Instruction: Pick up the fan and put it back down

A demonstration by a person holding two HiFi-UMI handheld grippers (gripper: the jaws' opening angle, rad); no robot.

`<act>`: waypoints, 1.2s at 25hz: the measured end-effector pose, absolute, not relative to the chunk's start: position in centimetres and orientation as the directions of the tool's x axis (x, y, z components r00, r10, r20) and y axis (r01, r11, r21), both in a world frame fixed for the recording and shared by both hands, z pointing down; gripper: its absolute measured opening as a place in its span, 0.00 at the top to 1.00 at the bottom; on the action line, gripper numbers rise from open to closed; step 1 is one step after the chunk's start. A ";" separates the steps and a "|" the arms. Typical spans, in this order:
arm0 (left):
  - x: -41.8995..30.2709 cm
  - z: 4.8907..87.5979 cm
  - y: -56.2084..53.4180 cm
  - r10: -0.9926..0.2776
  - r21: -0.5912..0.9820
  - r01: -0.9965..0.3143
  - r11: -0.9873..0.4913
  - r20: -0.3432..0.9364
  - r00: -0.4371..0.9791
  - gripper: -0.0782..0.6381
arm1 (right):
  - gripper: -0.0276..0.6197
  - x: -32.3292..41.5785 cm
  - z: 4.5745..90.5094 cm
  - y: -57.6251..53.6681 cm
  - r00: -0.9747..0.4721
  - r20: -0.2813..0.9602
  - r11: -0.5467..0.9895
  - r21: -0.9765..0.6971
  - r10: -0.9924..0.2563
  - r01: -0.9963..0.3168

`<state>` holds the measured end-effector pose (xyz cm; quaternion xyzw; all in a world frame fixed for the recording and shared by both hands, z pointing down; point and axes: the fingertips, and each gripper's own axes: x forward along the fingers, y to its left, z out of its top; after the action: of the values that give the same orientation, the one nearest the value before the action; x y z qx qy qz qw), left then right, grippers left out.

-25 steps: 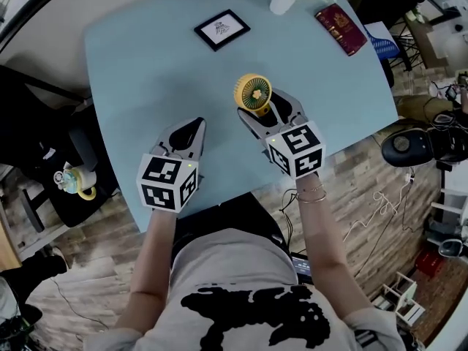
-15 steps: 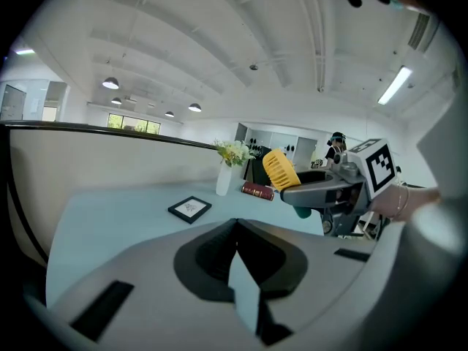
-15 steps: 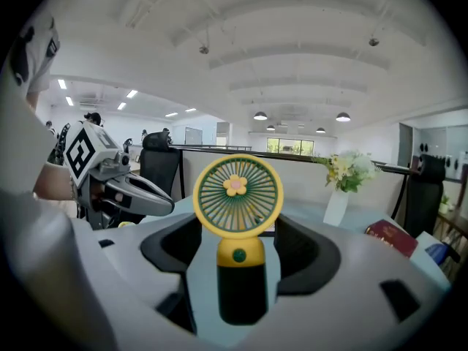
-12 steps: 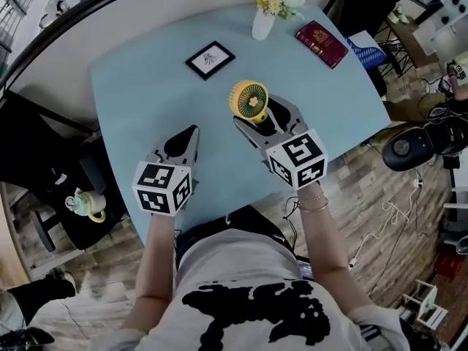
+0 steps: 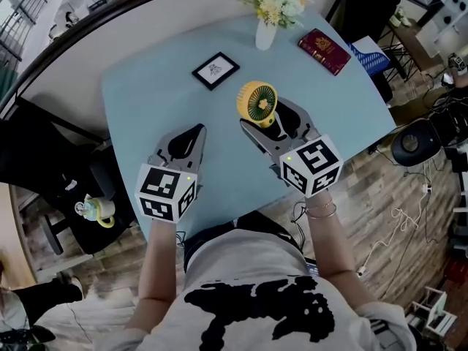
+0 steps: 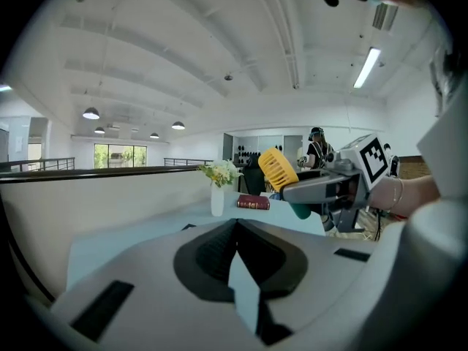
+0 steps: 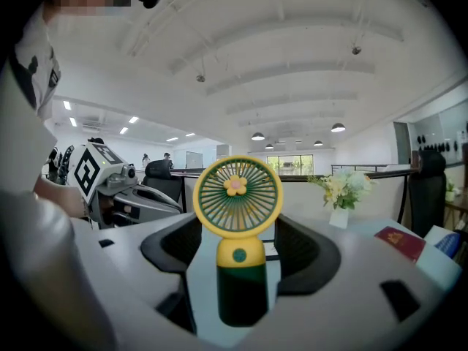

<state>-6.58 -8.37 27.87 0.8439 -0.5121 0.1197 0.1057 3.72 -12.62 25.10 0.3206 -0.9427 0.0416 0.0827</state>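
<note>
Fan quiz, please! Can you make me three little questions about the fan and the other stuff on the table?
1. True or false: the fan is held by the left gripper.
2. Pick one: what stands in the white vase? A) flowers B) pencils C) spoons
3. Fill the gap: the book lying near the vase is ___ in colour.

Key
1. False. The right gripper holds the fan by its dark green handle; the left gripper is shut and empty.
2. A
3. red

Right gripper [image 5: 263, 117] clamped (left fingers [image 5: 191, 136] together)
</note>
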 end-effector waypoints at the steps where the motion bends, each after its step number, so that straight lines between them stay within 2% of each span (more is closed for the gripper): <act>1: -6.6 27.5 -8.4 -0.844 0.054 -0.891 -0.450 0.300 0.445 0.88 | 0.47 3.8 24.9 -12.6 -0.781 0.172 0.789 -0.033 -0.601 -0.614; 10: -6.9 26.5 -8.1 -0.875 0.023 -0.909 -0.415 0.264 0.406 0.88 | 0.47 3.9 24.6 -11.6 -0.778 0.137 0.779 -0.060 -0.613 -0.624; 30: -6.0 28.7 -6.6 -0.850 0.066 -0.905 -0.421 0.320 0.419 0.88 | 0.47 4.6 26.3 -9.2 -0.774 0.132 0.764 -0.127 -0.619 -0.632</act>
<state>-5.97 -6.60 28.72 0.8343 -0.5258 0.1195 0.1151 4.59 -9.16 26.34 0.3334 -0.9383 0.0825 0.0409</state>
